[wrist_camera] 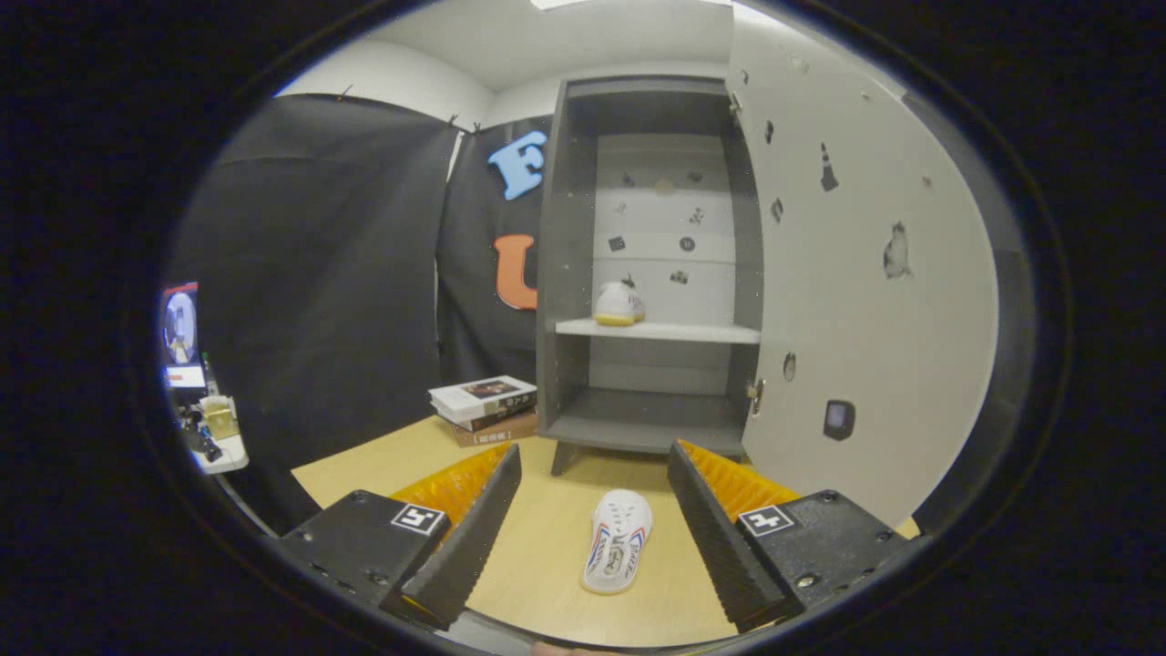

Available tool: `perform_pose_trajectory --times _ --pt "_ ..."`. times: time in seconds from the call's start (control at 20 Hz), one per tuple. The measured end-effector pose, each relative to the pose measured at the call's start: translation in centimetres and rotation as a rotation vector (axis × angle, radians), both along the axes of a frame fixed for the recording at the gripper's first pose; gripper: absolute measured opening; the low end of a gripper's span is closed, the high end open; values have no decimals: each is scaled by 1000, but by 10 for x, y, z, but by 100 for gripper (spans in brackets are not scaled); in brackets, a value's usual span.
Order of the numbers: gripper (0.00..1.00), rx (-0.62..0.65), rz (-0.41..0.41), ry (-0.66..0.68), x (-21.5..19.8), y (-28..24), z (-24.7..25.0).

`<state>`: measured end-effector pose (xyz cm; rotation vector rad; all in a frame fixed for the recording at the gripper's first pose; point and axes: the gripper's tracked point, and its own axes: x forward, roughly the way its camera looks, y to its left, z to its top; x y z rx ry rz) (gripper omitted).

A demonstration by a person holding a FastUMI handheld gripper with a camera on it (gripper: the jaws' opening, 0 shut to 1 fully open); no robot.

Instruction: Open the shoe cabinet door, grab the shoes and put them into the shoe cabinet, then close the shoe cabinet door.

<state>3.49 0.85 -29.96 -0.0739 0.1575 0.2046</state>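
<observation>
A grey shoe cabinet (565,273) stands on the wooden table, its door (865,301) swung wide open to the right. One white shoe with a yellow sole (618,304) sits on the cabinet's white middle shelf (692,333), toward its left side. A second white shoe with red and blue stripes (618,539) lies on the table in front of the cabinet, between and below my fingers. My gripper (592,497) is open, hovering above this shoe with nothing held.
A stack of books (485,408) lies on the table left of the cabinet. Further left, a small white side table (219,451) carries a screen and small items. The cabinet's dark bottom shelf (647,424) holds nothing.
</observation>
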Motion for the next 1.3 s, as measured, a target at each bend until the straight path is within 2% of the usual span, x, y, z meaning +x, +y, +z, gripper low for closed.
perform_pose_trajectory --times 0.3,0.55,0.65,0.7,0.85,0.9,0.95,1.0,1.1,1.15,1.2,1.25,1.3 --pt "100 -3 -64 209 58 5 -108" --pt "99 -3 -86 331 79 8 -170" --pt "96 41 -78 399 79 14 -189" --pt "90 70 -67 436 76 19 -197" --pt "82 91 -112 424 89 16 -200" --pt "70 113 -140 431 95 14 -204" --pt "66 139 -168 433 106 9 -209" --pt "51 169 -207 439 114 0 -213" --pt "23 245 -216 440 125 5 -216" --pt "24 249 -212 434 125 5 -217" --pt "20 245 -188 419 124 6 -217" --pt "15 233 -176 405 125 6 -215" --pt "6 216 -168 393 125 4 -213"
